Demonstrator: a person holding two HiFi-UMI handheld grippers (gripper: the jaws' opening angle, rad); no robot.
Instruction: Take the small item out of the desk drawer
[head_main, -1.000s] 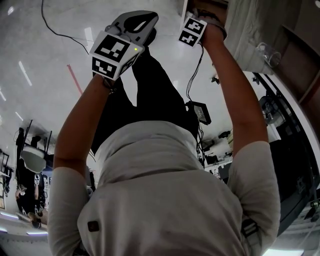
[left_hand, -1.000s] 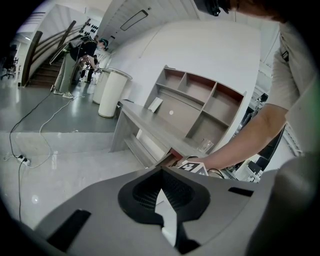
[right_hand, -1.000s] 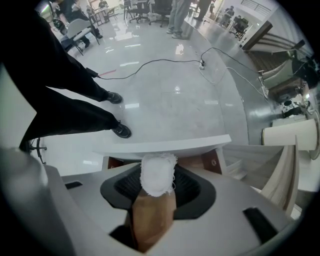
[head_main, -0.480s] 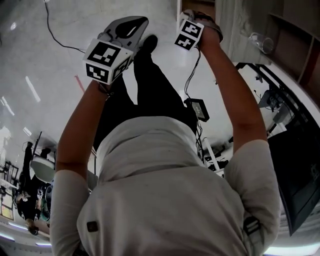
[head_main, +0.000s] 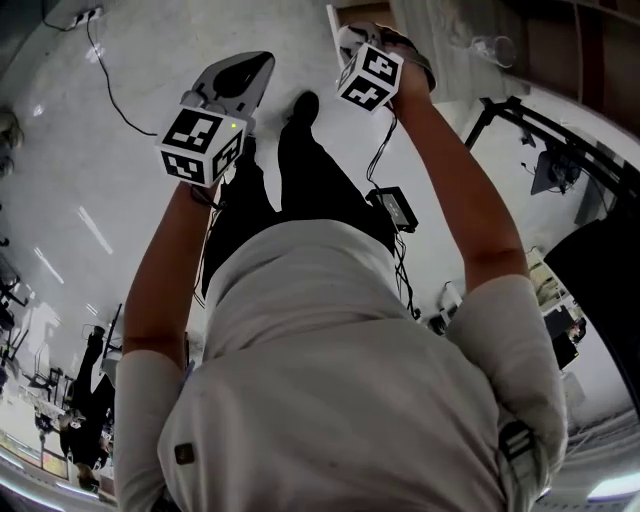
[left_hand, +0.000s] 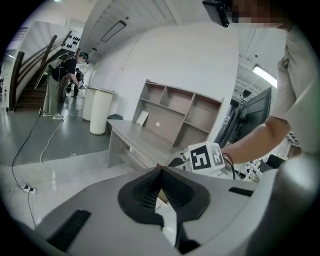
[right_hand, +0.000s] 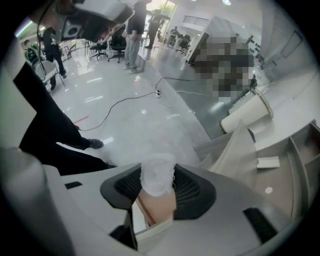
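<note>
In the right gripper view my right gripper (right_hand: 159, 175) is shut on the small item (right_hand: 157, 192), a pinkish-tan piece with a frosted white top that sticks out past the pads. It hangs in the air above the floor, left of the grey desk (right_hand: 235, 150). My left gripper (left_hand: 160, 172) is shut with nothing between its pads, and faces the desk (left_hand: 135, 142) and its shelf unit (left_hand: 180, 115). In the head view the left gripper (head_main: 255, 70) and the right gripper's marker cube (head_main: 370, 78) are held out ahead of the body; the right jaws are hidden there.
A white cylindrical bin (right_hand: 247, 115) stands by the desk. Cables (right_hand: 125, 102) trail over the glossy floor, and a black box (head_main: 398, 210) lies by my feet. Several people and chairs (right_hand: 127, 35) are far off. A dark monitor stand (head_main: 540, 150) is at the right.
In the head view both grippers have drifted a little left and the desk has slid toward the top right edge. The arms stay raised, as before.
</note>
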